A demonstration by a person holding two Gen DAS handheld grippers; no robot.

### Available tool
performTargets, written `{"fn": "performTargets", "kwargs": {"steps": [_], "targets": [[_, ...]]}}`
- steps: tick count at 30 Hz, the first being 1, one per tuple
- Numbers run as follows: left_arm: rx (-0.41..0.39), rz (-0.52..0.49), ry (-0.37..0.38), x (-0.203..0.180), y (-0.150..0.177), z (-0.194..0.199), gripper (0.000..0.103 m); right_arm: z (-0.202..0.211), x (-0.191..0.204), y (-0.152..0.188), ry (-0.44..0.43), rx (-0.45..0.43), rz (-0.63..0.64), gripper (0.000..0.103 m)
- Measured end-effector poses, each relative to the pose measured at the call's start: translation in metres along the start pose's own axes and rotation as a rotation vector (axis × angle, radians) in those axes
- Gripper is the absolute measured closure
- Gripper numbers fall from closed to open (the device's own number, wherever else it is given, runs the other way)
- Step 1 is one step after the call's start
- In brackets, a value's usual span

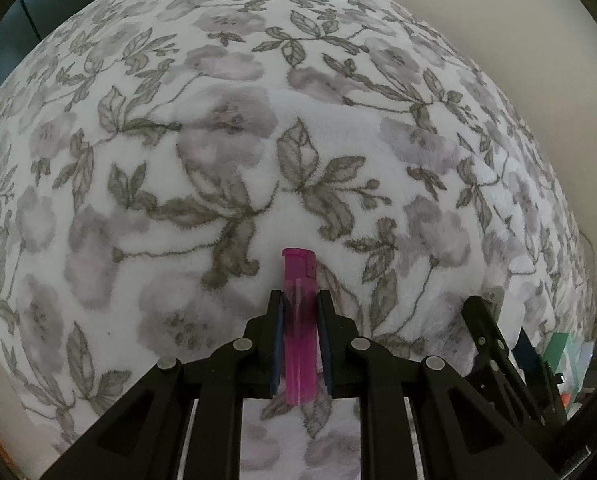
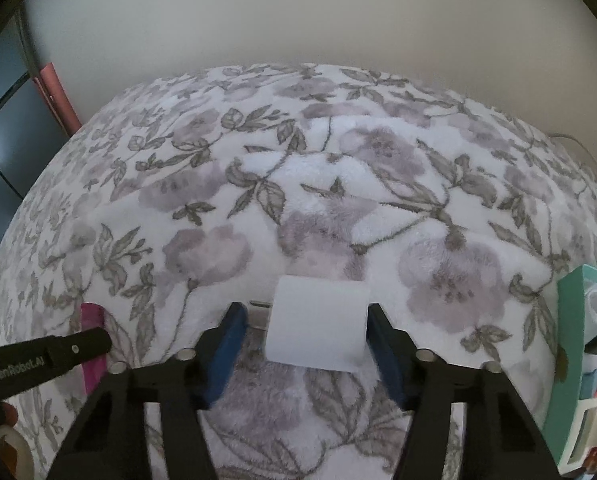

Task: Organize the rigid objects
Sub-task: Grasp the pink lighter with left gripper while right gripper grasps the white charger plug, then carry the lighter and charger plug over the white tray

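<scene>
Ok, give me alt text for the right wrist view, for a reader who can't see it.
A white block sits between the right gripper's blue pads on a floral fleece blanket, the left pad clearly apart from it. The left gripper reaches in at lower left, and a teal box stands at right.

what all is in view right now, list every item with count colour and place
lighter: one, translucent pink, clamped lengthwise in the left gripper
white block: one, white, on the blanket between the right gripper's fingers
blanket: one, white with grey flowers and leaves, under everything
teal box: one, teal, right edge of the right wrist view, small items inside, too cut off to name
wall: one, cream, behind the blanket
left gripper: one, black with blue pads, shut on the lighter
right gripper: one, black with blue pads, partly closed around the block
</scene>
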State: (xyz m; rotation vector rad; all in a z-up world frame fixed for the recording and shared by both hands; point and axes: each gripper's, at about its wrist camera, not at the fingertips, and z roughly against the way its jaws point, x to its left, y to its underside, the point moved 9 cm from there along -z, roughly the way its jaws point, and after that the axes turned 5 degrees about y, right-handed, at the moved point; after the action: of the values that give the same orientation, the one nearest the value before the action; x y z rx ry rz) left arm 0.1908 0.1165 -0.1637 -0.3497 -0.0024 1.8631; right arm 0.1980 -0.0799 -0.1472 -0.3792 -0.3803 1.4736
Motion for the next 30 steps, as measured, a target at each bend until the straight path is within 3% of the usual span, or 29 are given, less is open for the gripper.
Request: {"fn": "performTargets", "kwargs": {"steps": [11,30], "targets": [[-0.044,-0.040,0.003,-0.023,0.014,0.021,0.087,0.024,-0.012,0.008,-0.031,0.015,-0.021,0.041],[-0.129,-0.277,0.081,-0.149,0.069,0.083,0.087,0.113,-0.131,0.045,0.033,0.001,-0.240,0.041]]}}
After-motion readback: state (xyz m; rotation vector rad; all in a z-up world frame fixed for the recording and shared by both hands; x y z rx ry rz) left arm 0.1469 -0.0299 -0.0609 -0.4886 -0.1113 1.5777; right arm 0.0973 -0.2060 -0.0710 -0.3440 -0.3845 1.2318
